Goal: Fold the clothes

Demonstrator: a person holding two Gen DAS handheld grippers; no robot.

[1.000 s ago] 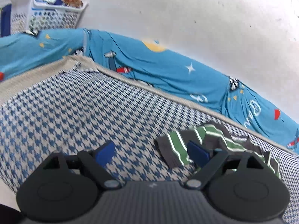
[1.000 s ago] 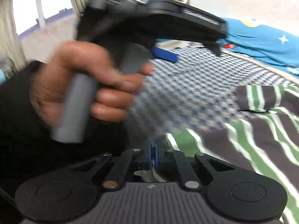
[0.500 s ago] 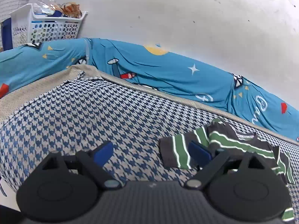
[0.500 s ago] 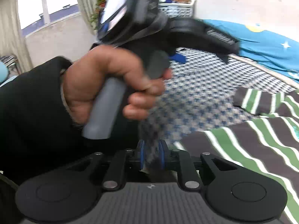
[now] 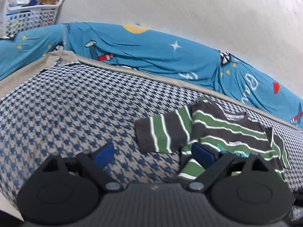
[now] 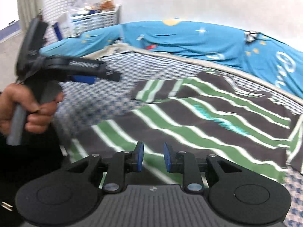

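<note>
Far corner: white laundry basket [image 5: 32, 17] heaped with indistinct items.

A shirt [image 5: 217, 130] lies flat on the bed [image 5: 66, 104], ahead and right of the left tool [image 5: 153, 154], basket [image 5: 32, 17] far left behind.

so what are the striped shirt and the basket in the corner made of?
Striped shirt: soft knit fabric, likely cotton jersey; matte, it wrinkles and drapes flat on the bed. Basket: looks like white moulded plastic, going by its rigid lattice walls.
</note>
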